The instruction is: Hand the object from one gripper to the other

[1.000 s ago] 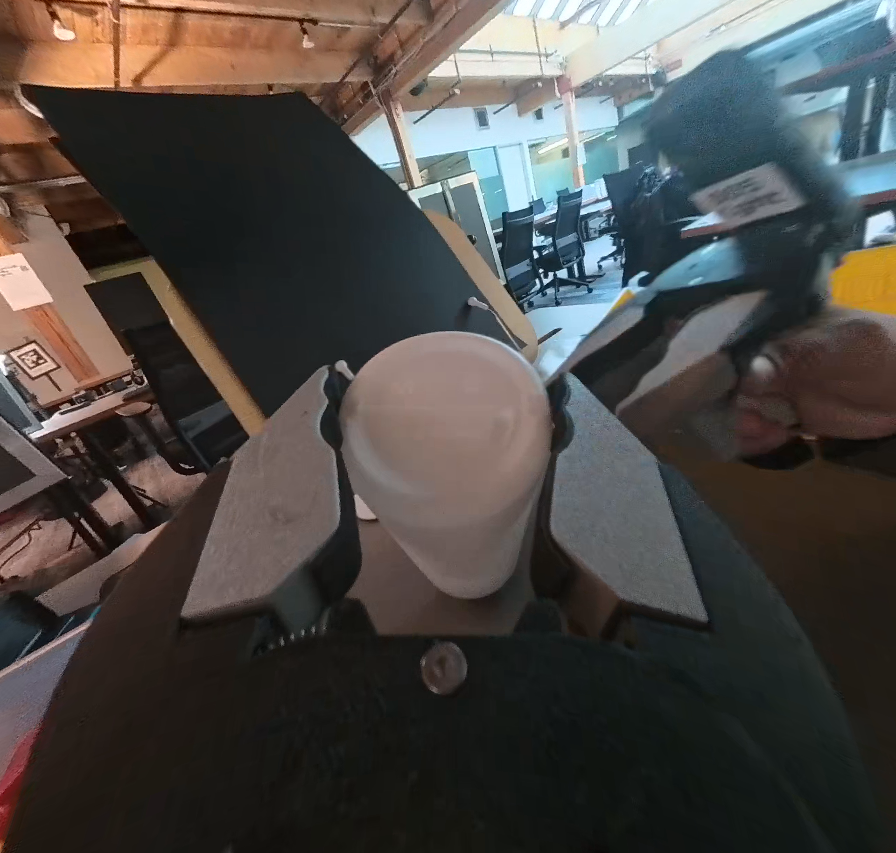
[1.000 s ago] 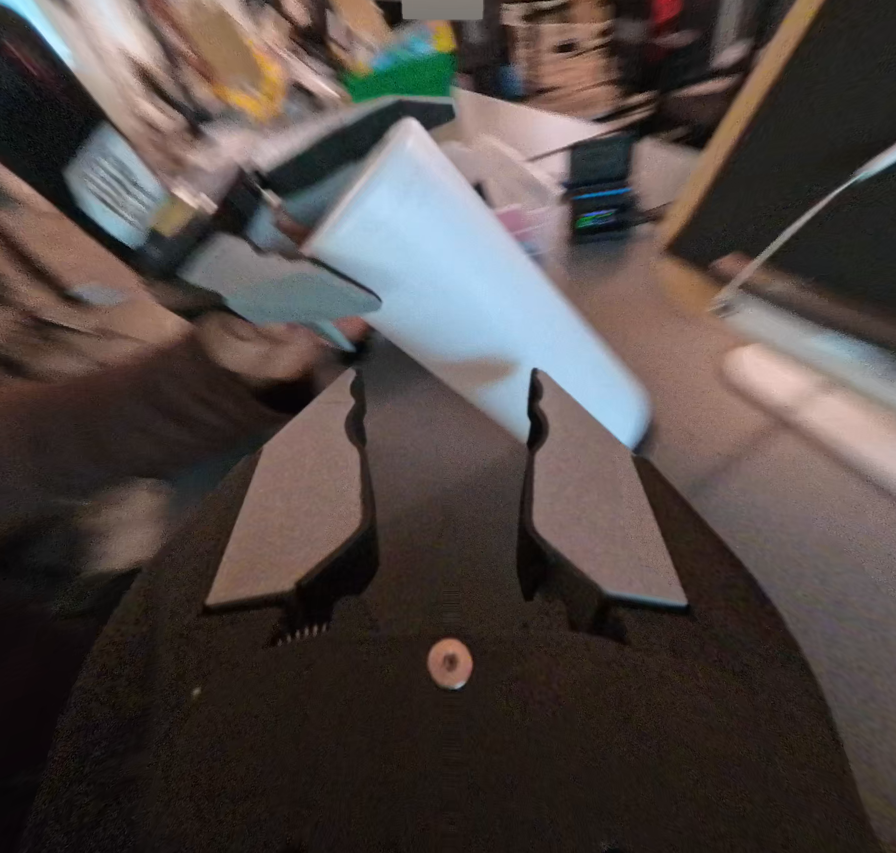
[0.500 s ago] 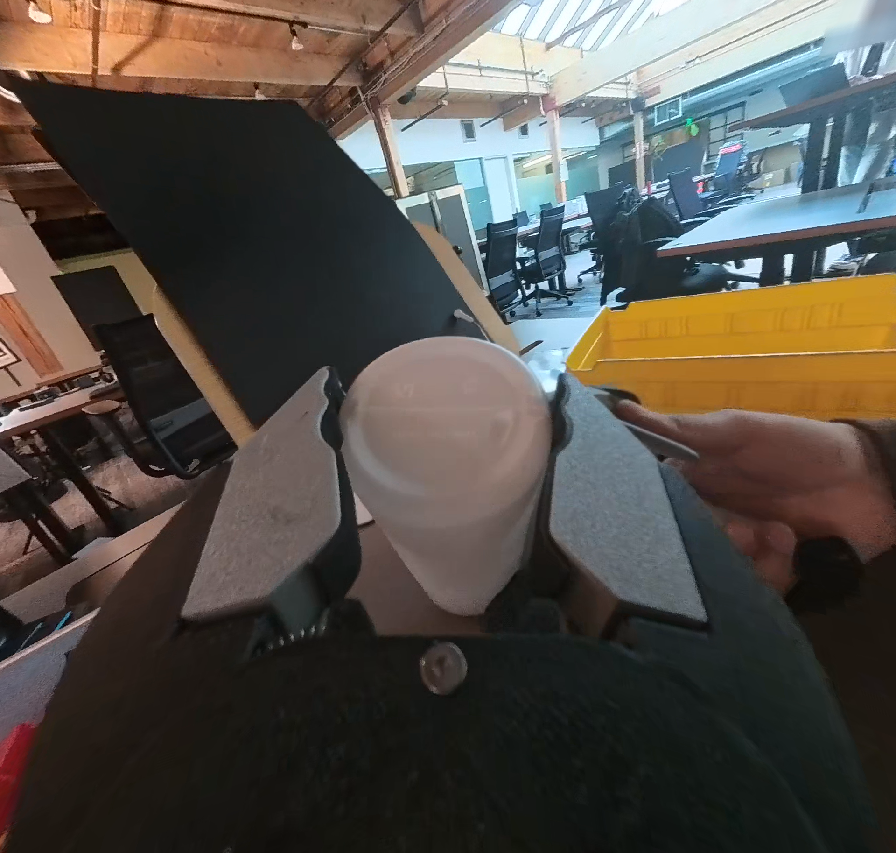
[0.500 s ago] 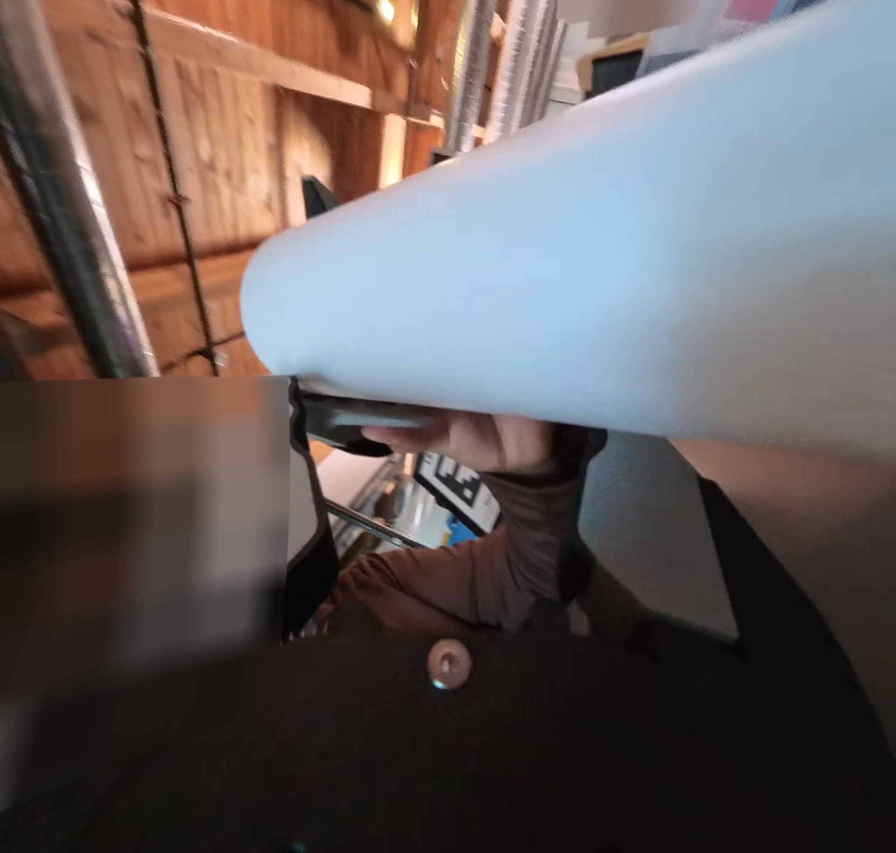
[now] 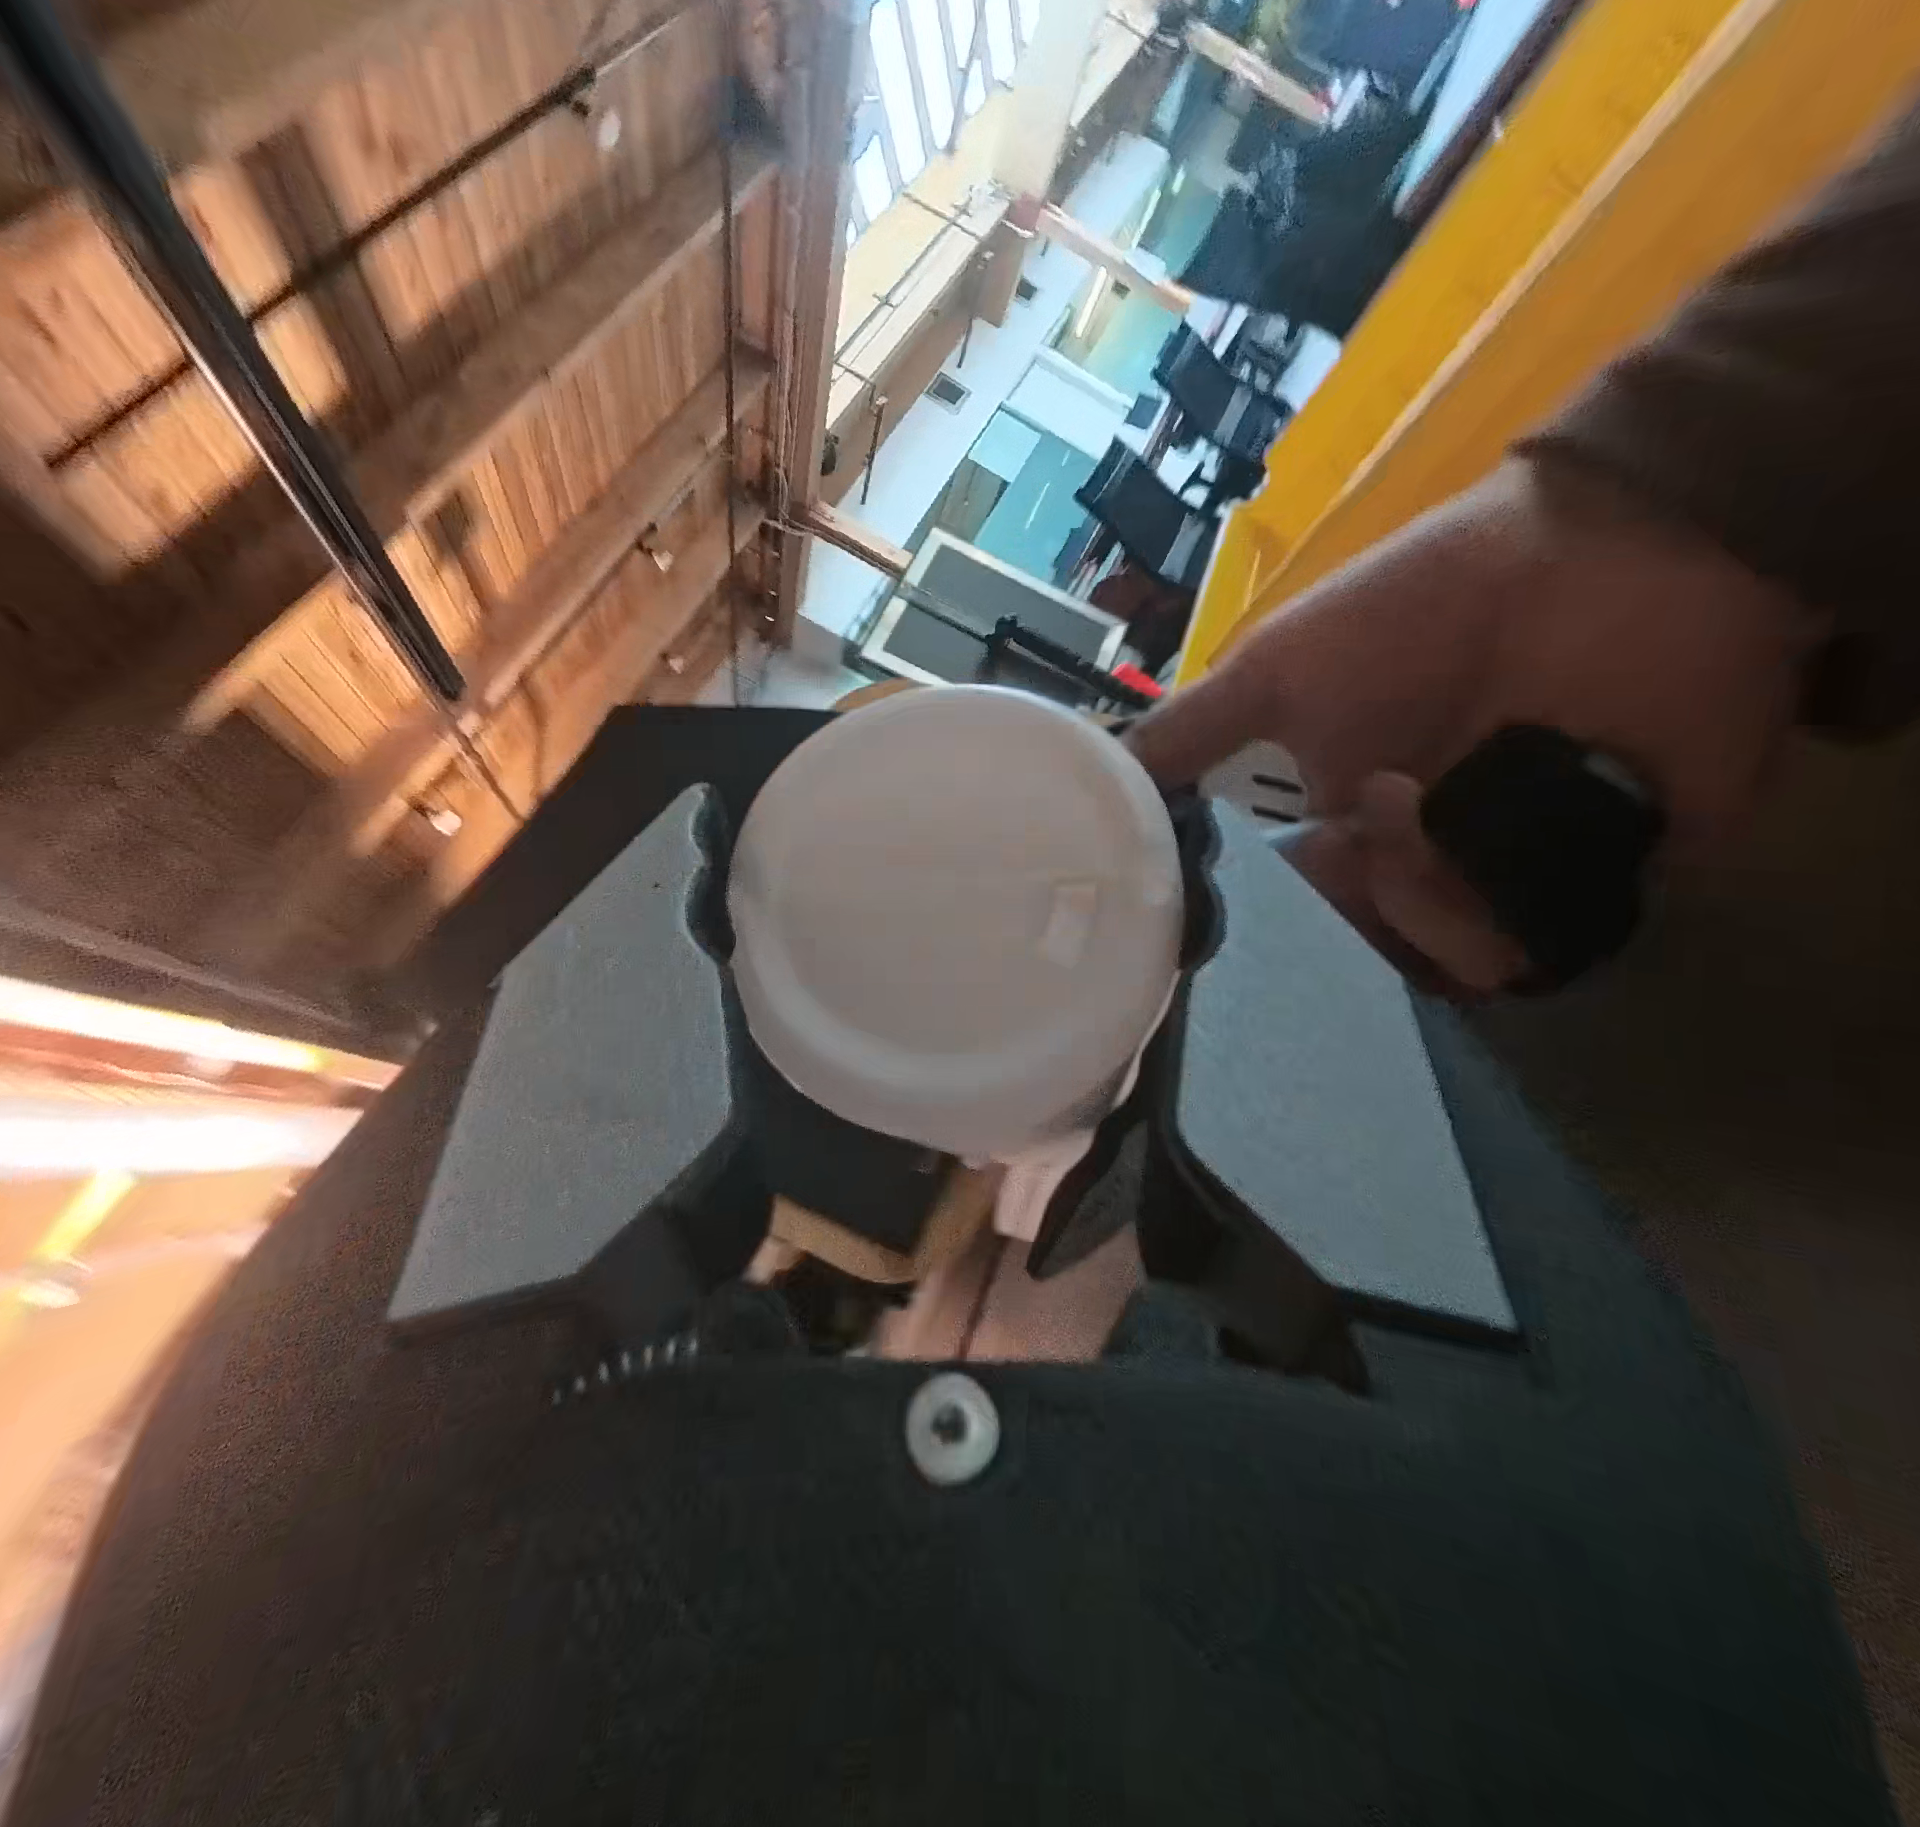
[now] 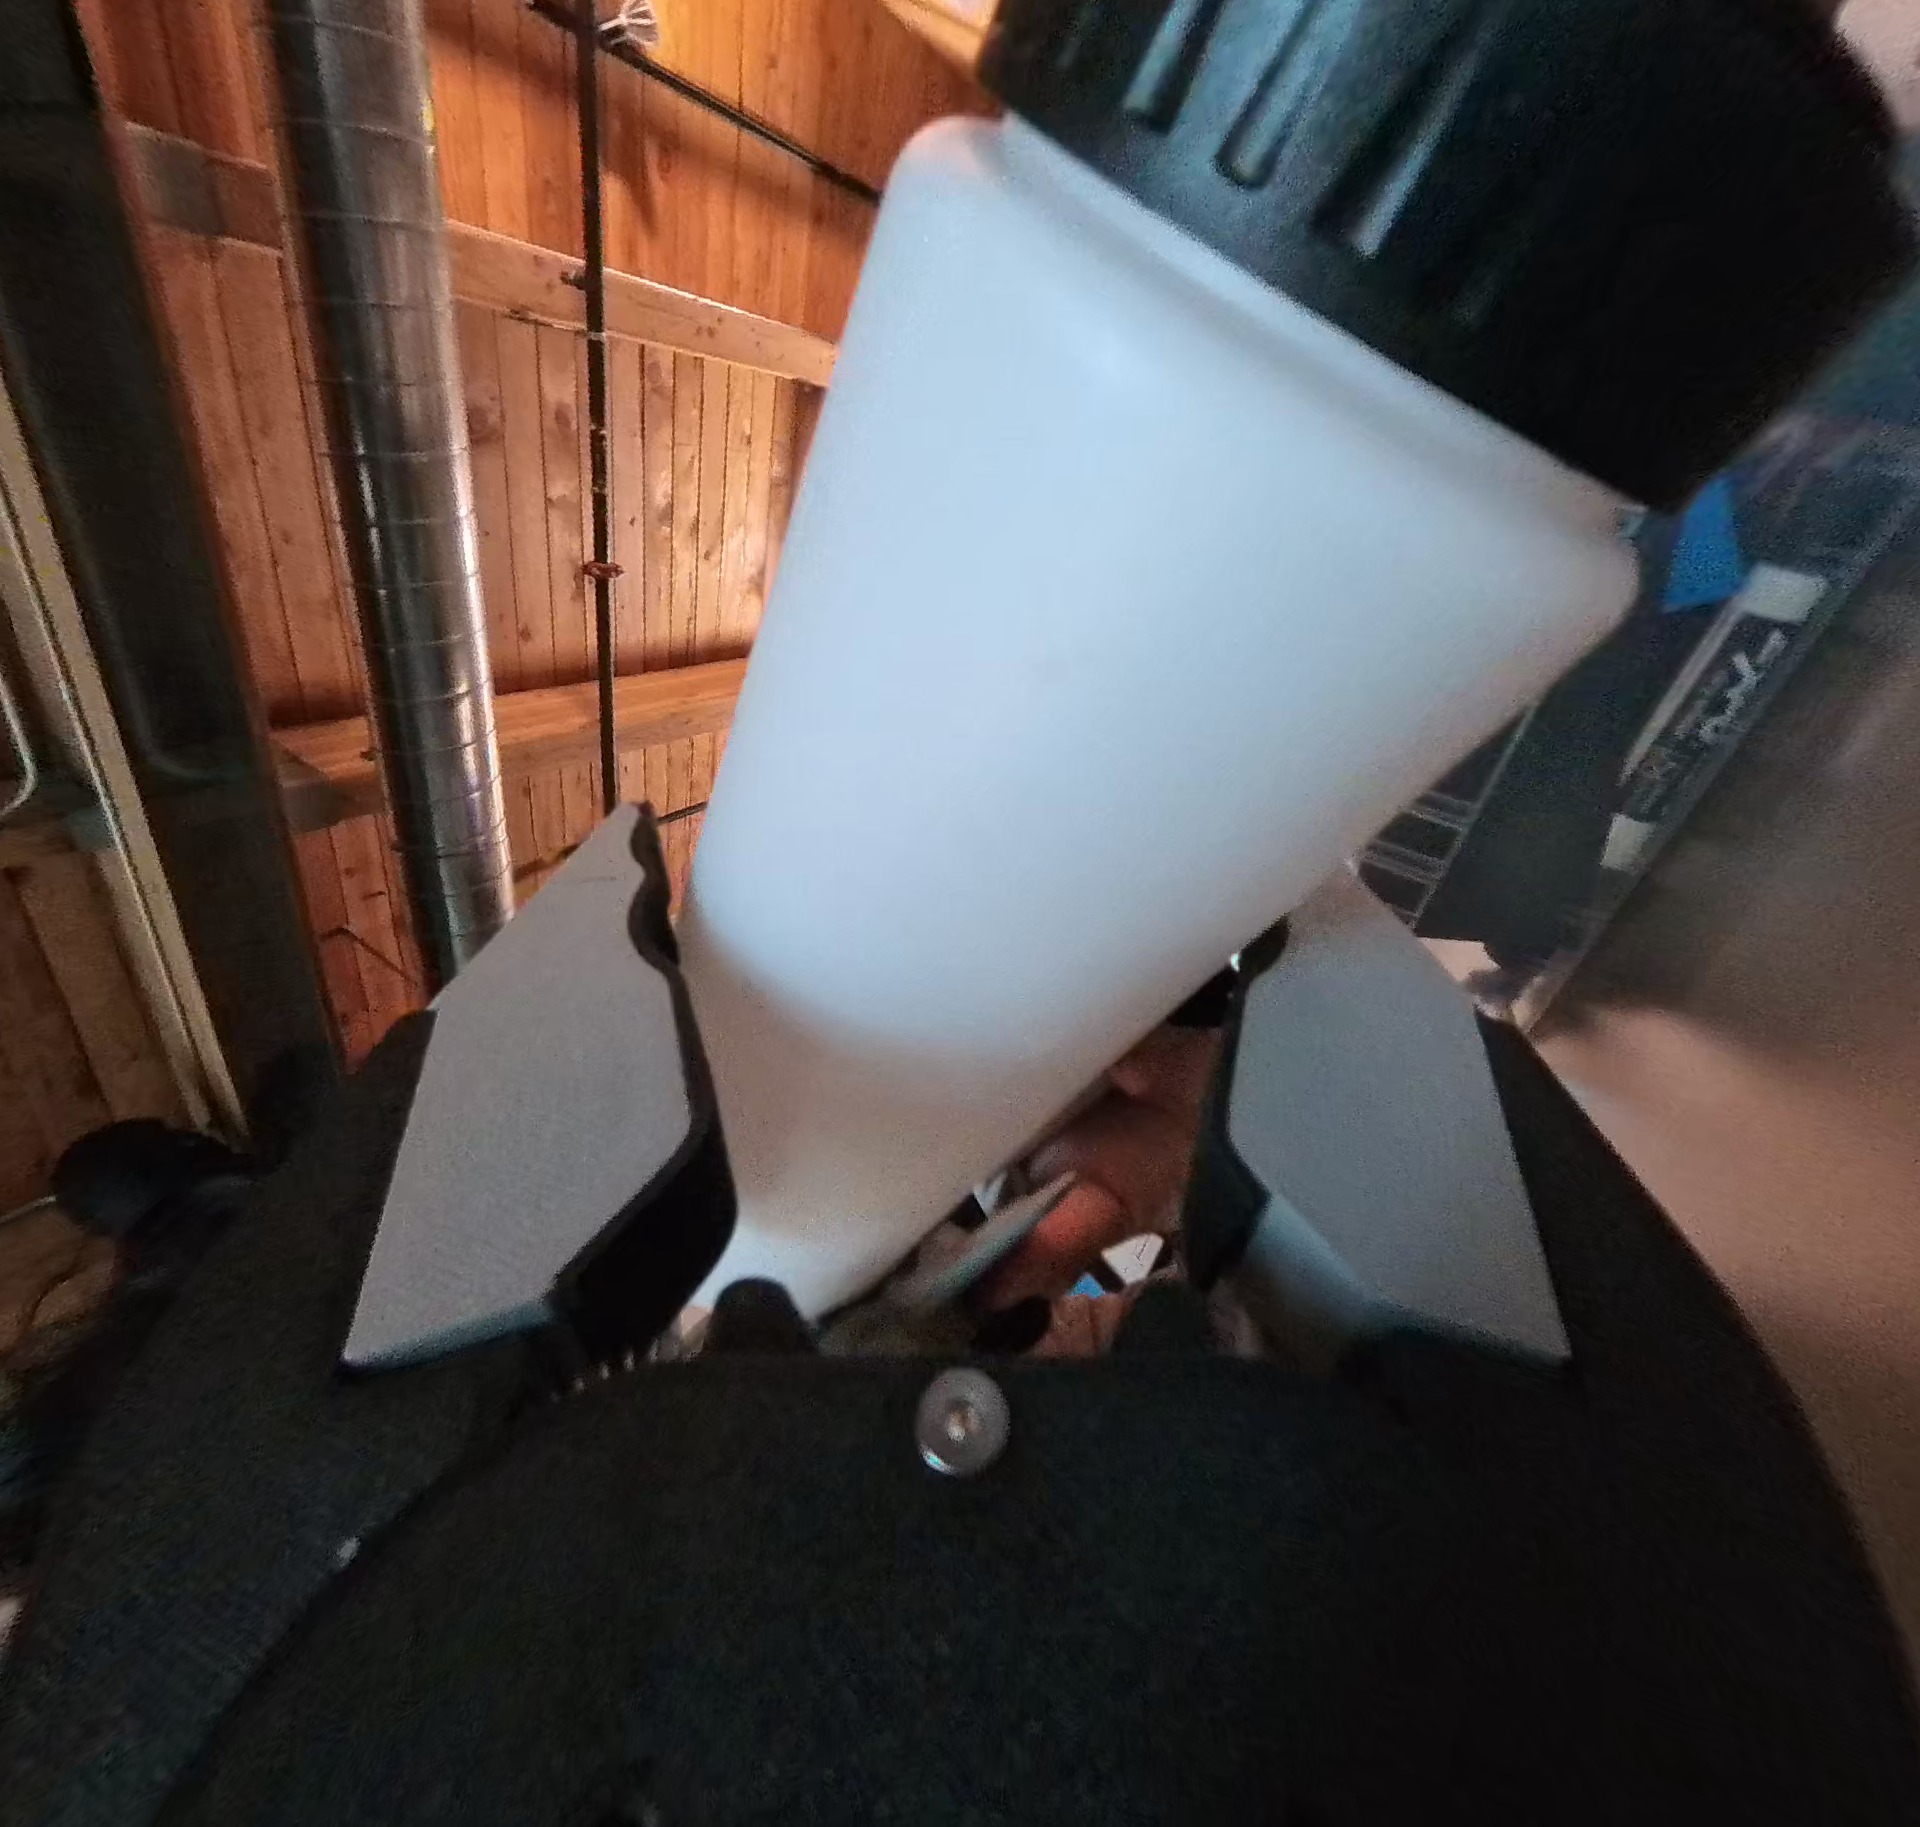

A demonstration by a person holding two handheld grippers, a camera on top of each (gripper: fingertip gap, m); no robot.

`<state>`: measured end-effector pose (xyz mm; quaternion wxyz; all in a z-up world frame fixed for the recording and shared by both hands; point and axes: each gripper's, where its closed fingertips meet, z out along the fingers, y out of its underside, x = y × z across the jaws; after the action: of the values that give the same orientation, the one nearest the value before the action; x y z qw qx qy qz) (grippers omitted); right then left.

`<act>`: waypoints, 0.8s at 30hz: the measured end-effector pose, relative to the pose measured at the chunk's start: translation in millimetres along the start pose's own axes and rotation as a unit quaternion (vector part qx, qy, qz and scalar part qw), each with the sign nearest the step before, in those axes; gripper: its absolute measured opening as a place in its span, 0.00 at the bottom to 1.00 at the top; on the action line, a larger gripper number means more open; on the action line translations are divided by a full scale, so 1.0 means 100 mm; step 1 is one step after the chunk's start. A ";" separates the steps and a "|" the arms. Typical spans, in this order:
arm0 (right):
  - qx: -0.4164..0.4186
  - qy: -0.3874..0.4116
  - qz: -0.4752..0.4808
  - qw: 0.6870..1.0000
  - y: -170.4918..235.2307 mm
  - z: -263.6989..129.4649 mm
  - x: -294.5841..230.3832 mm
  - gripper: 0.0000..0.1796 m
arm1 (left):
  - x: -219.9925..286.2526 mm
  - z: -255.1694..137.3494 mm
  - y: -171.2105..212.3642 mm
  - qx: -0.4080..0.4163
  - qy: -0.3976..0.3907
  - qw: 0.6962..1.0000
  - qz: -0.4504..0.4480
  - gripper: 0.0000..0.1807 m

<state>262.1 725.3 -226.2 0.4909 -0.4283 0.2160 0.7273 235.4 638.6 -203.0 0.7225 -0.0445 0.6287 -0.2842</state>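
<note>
I had a smooth, translucent white plastic bottle [image 5: 956, 920] pinned between the grey, matte fingers of my left tool [image 5: 954, 878]; from that view I saw only its round, flat base, pressed against both scalloped inner edges. The right wrist view showed what the left could not: the tapered body of the bottle [image 6: 1091, 582] and its ribbed black cap [image 6: 1455, 146]. There the bottle's narrow end sat between the fingers of my right tool [image 6: 951, 936], touching the left finger; whether that tool was clamped I could not tell. A hand [image 5: 1455, 738] in a brown sleeve showed in the left view.
</note>
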 end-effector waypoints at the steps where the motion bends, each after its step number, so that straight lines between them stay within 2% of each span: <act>1: -0.004 -0.009 0.001 1.000 -0.01 -0.02 -0.03 0.60 | 0.06 0.01 -0.01 -0.006 -0.002 1.000 0.031 0.47; 3: -0.025 -0.011 -0.003 1.000 0.01 -0.06 -0.04 0.58 | 0.11 0.02 0.00 -0.015 -0.009 0.999 0.050 0.47; 5: -0.023 0.003 -0.028 0.999 -0.03 -0.09 -0.05 0.57 | 0.12 0.01 0.04 -0.017 -0.009 0.999 0.029 0.47; 9: -0.006 0.007 -0.098 0.995 -0.14 -0.14 -0.22 0.51 | 0.07 -0.05 0.09 -0.008 0.021 0.994 -0.103 0.43; 13: -0.030 0.020 -0.160 0.987 -0.09 -0.11 -0.36 0.50 | -0.10 -0.19 0.14 0.014 0.056 0.963 -0.264 0.46; 16: -0.054 0.020 -0.190 0.980 -0.01 -0.05 -0.41 0.50 | -0.21 -0.28 0.21 0.022 0.099 0.905 -0.412 0.48; 19: -0.091 0.068 -0.269 0.956 0.10 0.01 -0.34 0.51 | -0.15 -0.30 0.29 0.011 0.168 0.809 -0.564 0.55; 21: -0.122 0.116 -0.329 0.929 0.17 0.04 -0.25 0.51 | -0.05 -0.32 0.23 0.020 0.227 0.739 -0.634 0.60; 22: -0.136 0.140 -0.363 0.911 0.19 0.04 -0.21 0.51 | 0.01 -0.31 0.21 0.017 0.247 0.716 -0.653 0.63; 24: -0.163 0.175 -0.433 0.869 0.23 0.05 -0.19 0.51 | 0.15 -0.27 0.28 -0.014 0.261 0.704 -0.661 0.61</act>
<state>242.5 708.8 -210.1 0.6339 -0.6729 -0.0303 0.3800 221.1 662.1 -233.7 0.1559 -0.3825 0.6053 -0.6805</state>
